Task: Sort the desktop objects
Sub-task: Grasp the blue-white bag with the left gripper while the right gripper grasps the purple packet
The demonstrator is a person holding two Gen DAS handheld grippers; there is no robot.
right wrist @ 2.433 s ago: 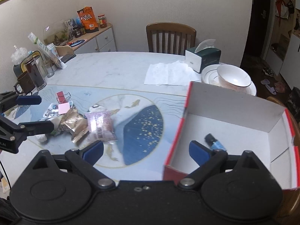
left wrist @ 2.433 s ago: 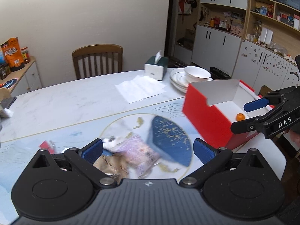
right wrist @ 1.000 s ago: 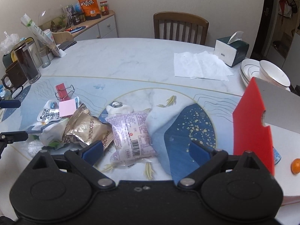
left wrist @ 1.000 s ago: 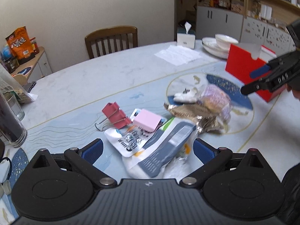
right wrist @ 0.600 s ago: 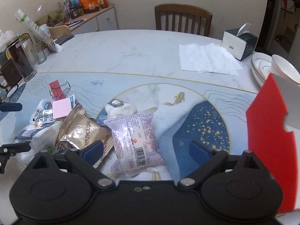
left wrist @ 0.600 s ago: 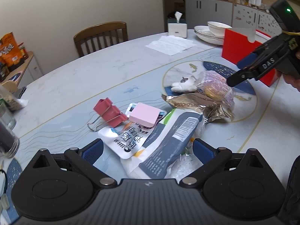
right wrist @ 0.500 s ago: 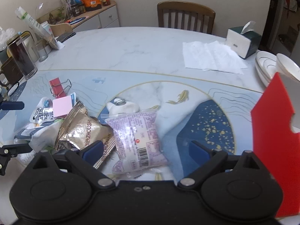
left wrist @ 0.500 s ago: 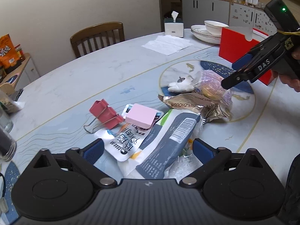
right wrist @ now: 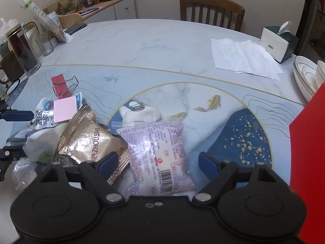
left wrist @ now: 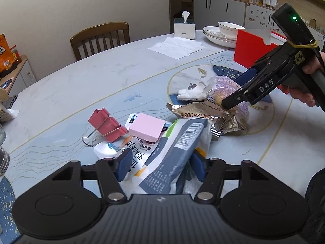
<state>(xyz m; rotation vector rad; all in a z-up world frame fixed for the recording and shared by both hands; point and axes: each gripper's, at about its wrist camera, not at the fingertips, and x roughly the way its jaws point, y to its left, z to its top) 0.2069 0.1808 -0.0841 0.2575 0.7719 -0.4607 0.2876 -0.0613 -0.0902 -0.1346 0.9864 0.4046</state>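
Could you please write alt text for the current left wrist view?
The left gripper has just been closing around a grey-and-white packet in a table clutter with a pink notepad and red binder clip; the right gripper reaches over a purple snack bag.

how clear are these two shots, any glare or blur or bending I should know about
Left wrist view: sharp, evenly lit indoors; fisheye bends the table edge and cabinets; light glints off the gold foil packet. Right wrist view: also sharp, slightly dimmer; glare on the foil packet and the clear purple snack bag; corners vignette dark, and the red box is cut off at the right edge.
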